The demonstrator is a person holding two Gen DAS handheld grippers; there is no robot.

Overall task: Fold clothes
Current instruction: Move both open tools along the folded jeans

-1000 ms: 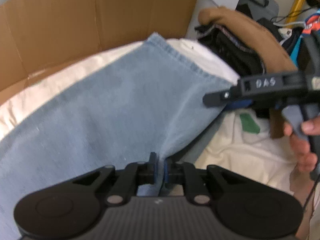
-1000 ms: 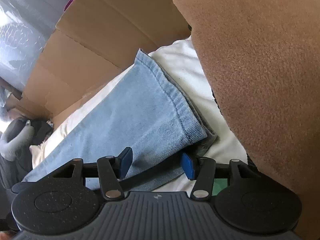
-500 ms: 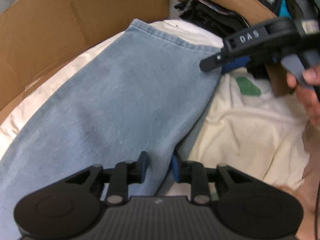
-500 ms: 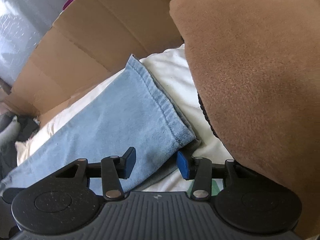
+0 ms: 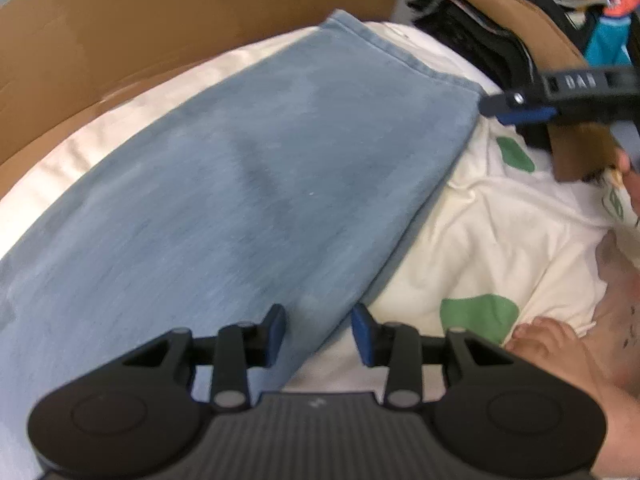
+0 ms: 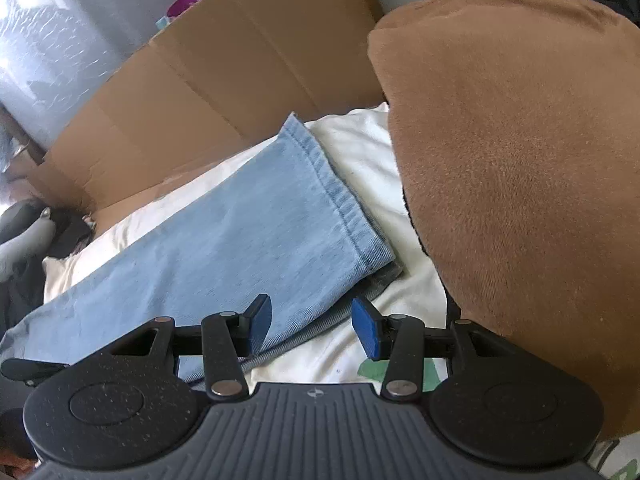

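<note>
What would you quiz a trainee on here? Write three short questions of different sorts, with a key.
1. True or false: the left gripper is shut on the jeans.
2. The jeans lie on: A) a brown cushion B) a cream cloth with green patches C) bare cardboard.
3. Fill in: the right gripper is ____, near the hem of the jeans.

Key: 1 false, its jaws stand apart at the jeans' edge. 2 B, the cream cloth. 3 open.

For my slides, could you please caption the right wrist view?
Open right tool poised over the hem end of light blue denim jeans on a cream cloth, beside a brown fleece garment.
</note>
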